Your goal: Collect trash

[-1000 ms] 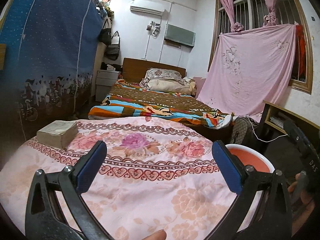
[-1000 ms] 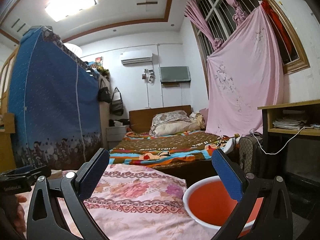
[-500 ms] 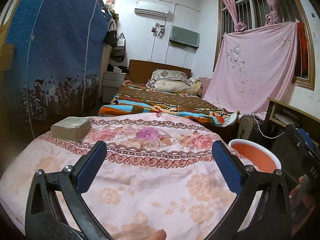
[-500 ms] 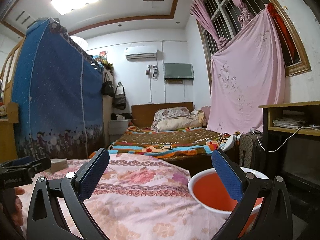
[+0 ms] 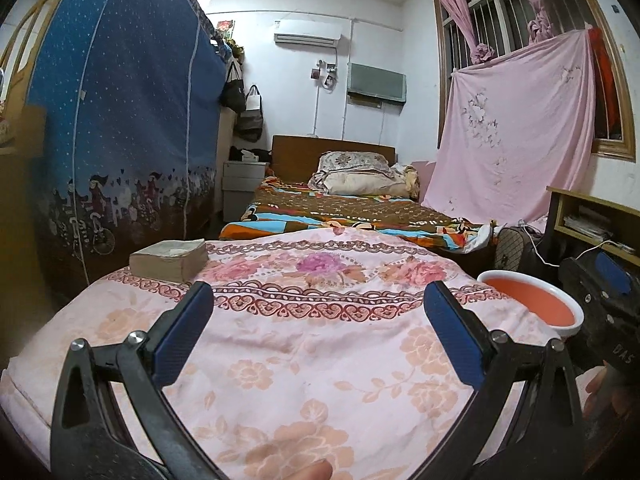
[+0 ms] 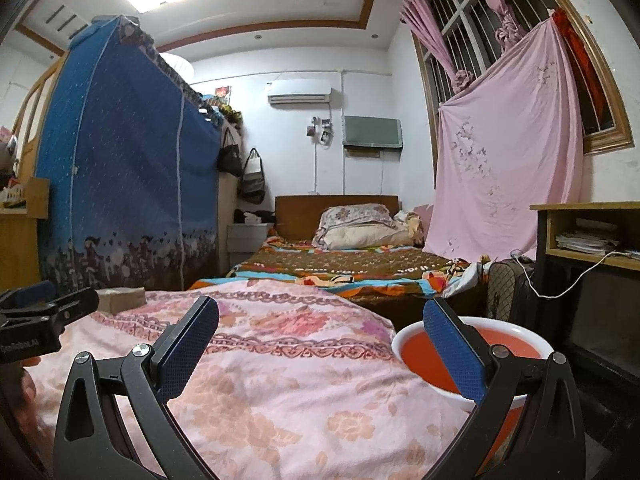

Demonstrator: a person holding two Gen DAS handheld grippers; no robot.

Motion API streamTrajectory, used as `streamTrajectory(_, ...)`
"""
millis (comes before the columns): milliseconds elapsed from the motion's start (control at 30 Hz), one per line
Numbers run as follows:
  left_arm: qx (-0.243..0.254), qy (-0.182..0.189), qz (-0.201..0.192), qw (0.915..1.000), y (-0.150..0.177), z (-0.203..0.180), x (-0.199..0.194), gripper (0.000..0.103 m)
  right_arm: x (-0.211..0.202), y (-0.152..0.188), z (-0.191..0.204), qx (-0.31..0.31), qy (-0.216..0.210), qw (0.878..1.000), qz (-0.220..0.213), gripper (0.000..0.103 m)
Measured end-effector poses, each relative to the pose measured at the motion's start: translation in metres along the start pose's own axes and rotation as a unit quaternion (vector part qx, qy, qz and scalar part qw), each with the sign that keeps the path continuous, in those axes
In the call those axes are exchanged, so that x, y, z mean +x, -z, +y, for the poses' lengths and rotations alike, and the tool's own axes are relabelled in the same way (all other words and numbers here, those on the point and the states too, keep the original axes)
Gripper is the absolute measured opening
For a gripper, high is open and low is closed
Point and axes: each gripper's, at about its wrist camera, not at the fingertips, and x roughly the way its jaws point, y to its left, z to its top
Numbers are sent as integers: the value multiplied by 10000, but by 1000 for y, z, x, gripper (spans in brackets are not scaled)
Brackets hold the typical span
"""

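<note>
My left gripper (image 5: 320,330) is open and empty above a table covered with a pink floral cloth (image 5: 304,360). My right gripper (image 6: 320,344) is open and empty over the same cloth (image 6: 280,384), its right finger in front of a red basin with a white rim (image 6: 516,344). The basin also shows in the left wrist view (image 5: 532,304), at the table's right edge. No loose trash shows on the cloth. The right gripper's body appears at the right edge of the left wrist view (image 5: 608,300). The left gripper's body appears at the left edge of the right wrist view (image 6: 36,320).
A thick tan book (image 5: 170,260) lies at the cloth's far left; it also shows in the right wrist view (image 6: 120,299). Beyond are a bed (image 5: 352,216), a blue fabric wardrobe (image 5: 120,120), a pink sheet over the window (image 5: 516,128) and a wooden shelf (image 6: 592,232) at right.
Both cameras have tilted up and pulled back a little, so the table and basin sit lower in view. Both grippers stay open and empty.
</note>
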Motion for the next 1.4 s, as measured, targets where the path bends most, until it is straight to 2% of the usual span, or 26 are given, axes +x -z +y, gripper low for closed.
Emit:
streamTrajectory(533, -15, -84, 45, 10000, 9, 0, 2, 91, 4, 11, -4, 61, 6, 9999, 101, 103)
streamTrajectory(1400, 55, -114, -16, 9999, 8, -3, -2, 92, 5, 11, -5, 75, 17, 9999, 122, 103)
